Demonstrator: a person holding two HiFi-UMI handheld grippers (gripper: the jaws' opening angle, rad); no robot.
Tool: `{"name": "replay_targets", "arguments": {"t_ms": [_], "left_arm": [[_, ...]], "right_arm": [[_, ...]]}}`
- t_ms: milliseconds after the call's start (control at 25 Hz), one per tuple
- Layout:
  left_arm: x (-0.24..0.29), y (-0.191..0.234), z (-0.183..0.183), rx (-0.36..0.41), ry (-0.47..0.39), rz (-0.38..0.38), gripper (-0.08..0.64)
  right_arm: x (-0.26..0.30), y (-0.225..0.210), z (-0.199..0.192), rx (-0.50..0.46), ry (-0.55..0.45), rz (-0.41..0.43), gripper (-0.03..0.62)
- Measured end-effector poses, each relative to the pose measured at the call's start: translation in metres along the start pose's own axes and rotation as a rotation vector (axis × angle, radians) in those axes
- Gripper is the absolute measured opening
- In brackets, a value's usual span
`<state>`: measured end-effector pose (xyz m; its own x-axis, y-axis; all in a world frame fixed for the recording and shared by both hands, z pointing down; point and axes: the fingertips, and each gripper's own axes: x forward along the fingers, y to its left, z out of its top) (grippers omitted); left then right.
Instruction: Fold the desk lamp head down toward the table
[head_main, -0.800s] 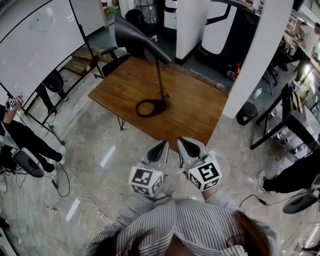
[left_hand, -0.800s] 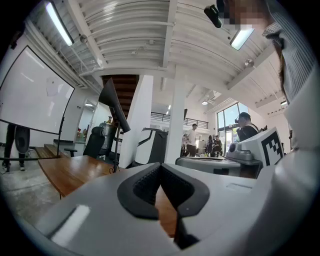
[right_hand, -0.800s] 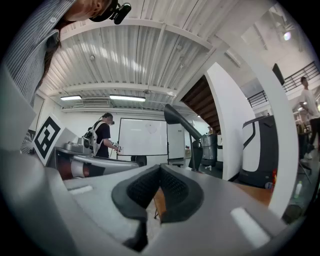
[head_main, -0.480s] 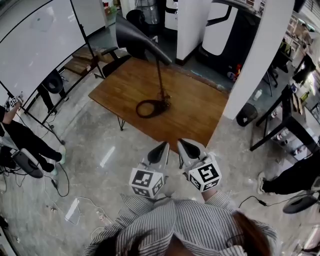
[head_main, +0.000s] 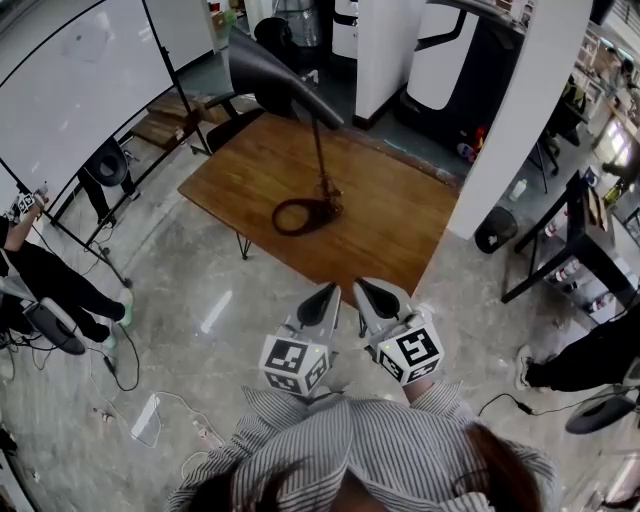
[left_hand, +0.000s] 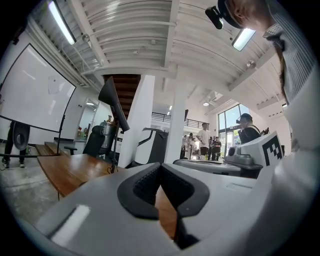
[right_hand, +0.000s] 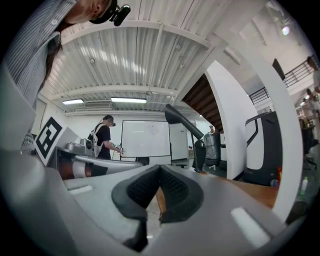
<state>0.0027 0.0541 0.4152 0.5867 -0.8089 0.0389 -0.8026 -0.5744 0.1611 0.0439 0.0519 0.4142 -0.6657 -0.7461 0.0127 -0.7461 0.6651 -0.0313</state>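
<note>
A black desk lamp stands upright on the wooden table, its ring base near the table's middle and its long head raised toward the back left. The lamp head also shows in the left gripper view, and the lamp head in the right gripper view. My left gripper and right gripper are held side by side, level, just before the table's near edge, well short of the lamp. Both are shut with nothing between the jaws.
A whiteboard on a stand is at the left, with a person below it. A white pillar rises right of the table, a black desk beyond it. Cables lie on the floor.
</note>
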Motion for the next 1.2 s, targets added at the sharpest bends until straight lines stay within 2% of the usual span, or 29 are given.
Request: {"name": "replay_targets", "arguments": {"t_ms": [160, 560, 880, 1200], "left_arm": [[0.006, -0.003, 0.005, -0.018, -0.036, -0.007, 0.003], [0.031, 0.0, -0.008, -0.013, -0.045, 0.049, 0.003], [0.057, 0.057, -0.008, -0.036, -0.038, 0.077, 0.003], [0.115, 0.119, 0.015, -0.007, -0.038, 0.023, 0.003]], "right_arm": [[-0.002, -0.005, 0.009, 0.01, -0.063, 0.036, 0.0], [0.003, -0.04, -0.006, 0.023, -0.019, 0.043, 0.0], [0.051, -0.056, -0.012, 0.005, -0.004, 0.027, 0.0], [0.126, -0.101, 0.008, -0.011, -0.045, -0.034, 0.0]]}}
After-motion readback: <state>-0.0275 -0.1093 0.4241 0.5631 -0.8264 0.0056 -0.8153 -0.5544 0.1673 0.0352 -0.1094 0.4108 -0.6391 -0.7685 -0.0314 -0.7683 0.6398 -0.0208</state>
